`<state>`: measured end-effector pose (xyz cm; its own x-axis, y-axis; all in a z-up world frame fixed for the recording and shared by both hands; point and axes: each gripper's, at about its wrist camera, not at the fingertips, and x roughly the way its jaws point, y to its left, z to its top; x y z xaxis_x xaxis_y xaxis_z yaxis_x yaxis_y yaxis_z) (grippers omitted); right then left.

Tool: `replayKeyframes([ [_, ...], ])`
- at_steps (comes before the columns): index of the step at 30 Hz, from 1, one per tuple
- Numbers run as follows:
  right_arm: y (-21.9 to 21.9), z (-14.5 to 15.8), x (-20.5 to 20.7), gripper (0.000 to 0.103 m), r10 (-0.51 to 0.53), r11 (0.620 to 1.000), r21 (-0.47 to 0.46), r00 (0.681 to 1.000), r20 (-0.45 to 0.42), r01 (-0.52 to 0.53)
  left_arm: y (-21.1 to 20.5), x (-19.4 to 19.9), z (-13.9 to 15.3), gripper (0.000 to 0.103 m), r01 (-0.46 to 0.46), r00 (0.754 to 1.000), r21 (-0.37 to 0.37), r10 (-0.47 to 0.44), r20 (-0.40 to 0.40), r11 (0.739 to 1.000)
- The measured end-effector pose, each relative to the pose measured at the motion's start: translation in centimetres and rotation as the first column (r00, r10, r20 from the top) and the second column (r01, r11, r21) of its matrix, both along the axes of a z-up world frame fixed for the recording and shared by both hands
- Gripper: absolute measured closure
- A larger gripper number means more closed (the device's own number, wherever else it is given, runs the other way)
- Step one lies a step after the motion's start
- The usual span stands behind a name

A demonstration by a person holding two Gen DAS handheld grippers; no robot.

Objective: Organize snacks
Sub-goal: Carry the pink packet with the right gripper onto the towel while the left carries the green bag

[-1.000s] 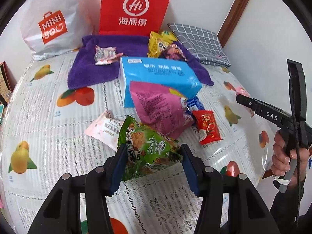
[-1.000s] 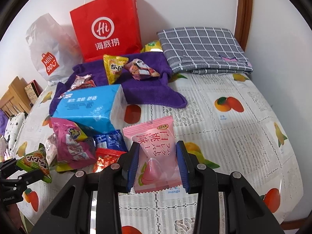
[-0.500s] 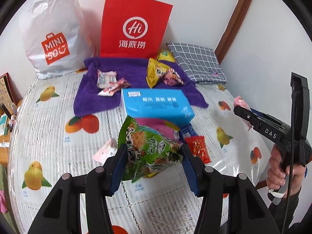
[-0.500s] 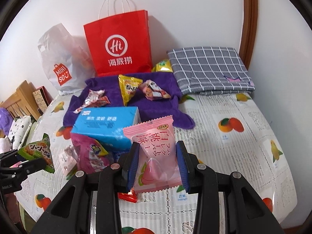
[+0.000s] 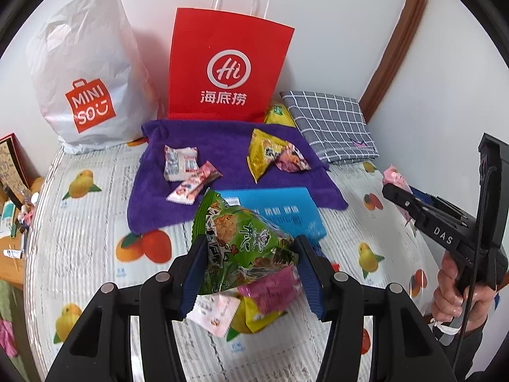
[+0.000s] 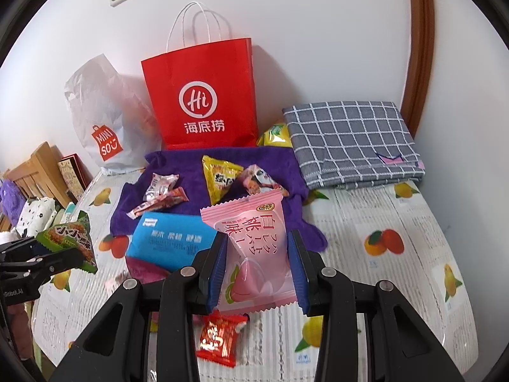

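Green snack packet (image 5: 245, 245): clamped between the left gripper (image 5: 249, 267) pads, lifted clear of the table.
Pink peach packet (image 6: 254, 251): pinched in the right gripper (image 6: 257, 270), jaws narrow, also held up off the fruit-print tablecloth (image 6: 397, 254).
Purple towel (image 5: 229, 159): carried four or five small packets already — likely the sorted lot.
Left to do: magenta bag (image 5: 273, 289), red packet (image 6: 219, 337) and pale pink sachet (image 5: 216, 312) lay loose below the grippers, near the blue tissue pack (image 5: 283, 213).
Hard to tell: contents of the red paper bag (image 5: 226, 67) and white plastic bag (image 5: 86, 73) hidden — final destination unclear.
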<state>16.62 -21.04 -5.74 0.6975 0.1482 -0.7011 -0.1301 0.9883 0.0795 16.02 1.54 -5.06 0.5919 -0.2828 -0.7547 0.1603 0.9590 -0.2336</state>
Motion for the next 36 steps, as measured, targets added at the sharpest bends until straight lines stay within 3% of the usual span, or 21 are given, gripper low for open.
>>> replayKeyframes([
  [15, 1.1, -0.1, 5.0, 0.066, 0.039, 0.999, 0.012, 0.999, -0.014, -0.039, 1.0, 5.1, 0.6, 0.051, -0.033, 0.999, 0.008, 0.033, 0.005, 0.999],
  [36, 1.7, -3.1, 14.1, 0.066, 0.034, 0.999, -0.012, 0.998, -0.054, -0.035, 3.4, 13.0, -3.0, 0.051, -0.071, 0.995, 0.028, 0.072, -0.069, 0.997],
])
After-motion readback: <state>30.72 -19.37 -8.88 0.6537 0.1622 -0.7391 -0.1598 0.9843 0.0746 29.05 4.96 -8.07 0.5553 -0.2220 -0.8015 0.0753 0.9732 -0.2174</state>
